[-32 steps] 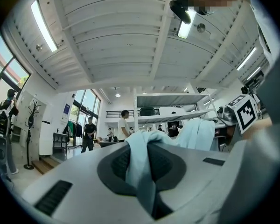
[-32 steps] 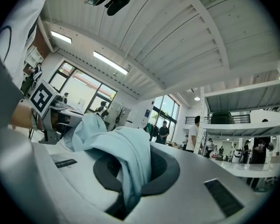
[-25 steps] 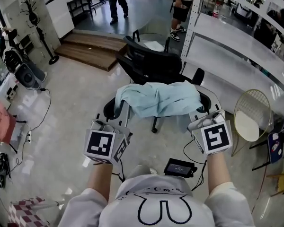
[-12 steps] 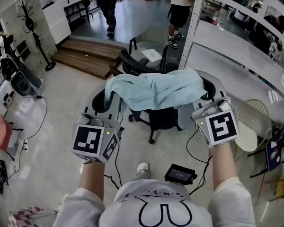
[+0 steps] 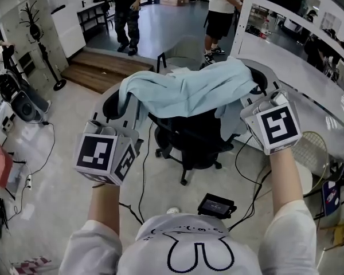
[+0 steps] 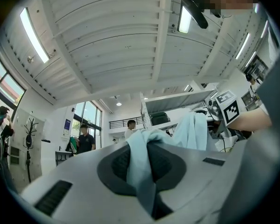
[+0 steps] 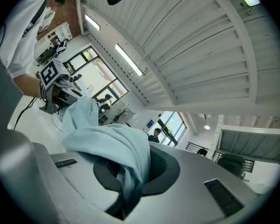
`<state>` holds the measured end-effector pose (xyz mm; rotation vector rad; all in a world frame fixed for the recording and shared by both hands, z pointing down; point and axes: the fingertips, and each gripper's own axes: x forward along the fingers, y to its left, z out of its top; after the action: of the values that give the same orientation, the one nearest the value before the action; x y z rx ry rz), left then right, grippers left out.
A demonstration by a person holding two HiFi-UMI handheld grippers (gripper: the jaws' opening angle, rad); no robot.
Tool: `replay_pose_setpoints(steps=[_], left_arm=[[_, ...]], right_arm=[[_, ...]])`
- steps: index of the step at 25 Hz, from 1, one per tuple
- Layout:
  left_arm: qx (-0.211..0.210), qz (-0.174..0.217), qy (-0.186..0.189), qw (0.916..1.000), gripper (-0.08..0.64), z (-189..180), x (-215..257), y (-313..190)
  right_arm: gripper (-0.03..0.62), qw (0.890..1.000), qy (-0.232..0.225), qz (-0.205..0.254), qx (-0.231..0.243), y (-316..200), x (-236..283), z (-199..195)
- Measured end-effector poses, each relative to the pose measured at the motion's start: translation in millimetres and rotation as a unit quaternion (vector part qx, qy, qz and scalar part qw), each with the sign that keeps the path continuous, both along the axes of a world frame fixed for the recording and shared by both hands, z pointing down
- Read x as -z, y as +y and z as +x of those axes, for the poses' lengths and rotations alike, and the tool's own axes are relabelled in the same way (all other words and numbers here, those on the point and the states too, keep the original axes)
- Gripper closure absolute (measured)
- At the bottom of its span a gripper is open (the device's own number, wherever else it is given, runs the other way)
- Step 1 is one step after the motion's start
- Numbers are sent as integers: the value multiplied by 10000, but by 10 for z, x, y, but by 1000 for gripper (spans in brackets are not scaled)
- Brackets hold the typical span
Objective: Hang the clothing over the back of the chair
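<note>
The pale blue garment (image 5: 186, 93) hangs stretched between the two hands, one end in each. The left hand-held gripper (image 5: 123, 105) has its jaws pressed together on a fold of the cloth, and the right hand-held gripper (image 5: 257, 85) pinches the opposite end the same way — each gripper view shows fabric wedged between closed jaws. The garment's long axis runs side to side across the person's front, sagging slightly in the middle. The black office chair (image 5: 192, 139) stands below and between the hands, its upper part hidden by the cloth, so exactly where the top of the back lies cannot be told. Neither hand looks clearly nearer — the coming move probably needs both to carry the span over the back together
</note>
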<state>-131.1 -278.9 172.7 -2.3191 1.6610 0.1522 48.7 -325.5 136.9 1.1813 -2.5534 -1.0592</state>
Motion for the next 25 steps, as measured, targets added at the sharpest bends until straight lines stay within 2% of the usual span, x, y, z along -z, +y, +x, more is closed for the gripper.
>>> replay_pose_setpoints(steps=[5,10,15,20,25], left_arm=[[-71,9,-16,10000,532,-121,150,-264],[-181,31,70,9998,532,-182,219,-467],[-227,-93,100,9996,532,-215,174,-571],[-102,-383,225,9990,532,-264,29,-709],[166,-757,440,9960,532,-293,-189,-733]], right_arm=[[577,9995,195,241,45,-356,254,-189],[575,9996,176,169,129,-687,414,-302],[575,9989,435,76,168,-933,376,-385],[575,9968,708,-72,357,-1166,222,-500],[575,9924,816,-429,810,-1365,-34,-547]])
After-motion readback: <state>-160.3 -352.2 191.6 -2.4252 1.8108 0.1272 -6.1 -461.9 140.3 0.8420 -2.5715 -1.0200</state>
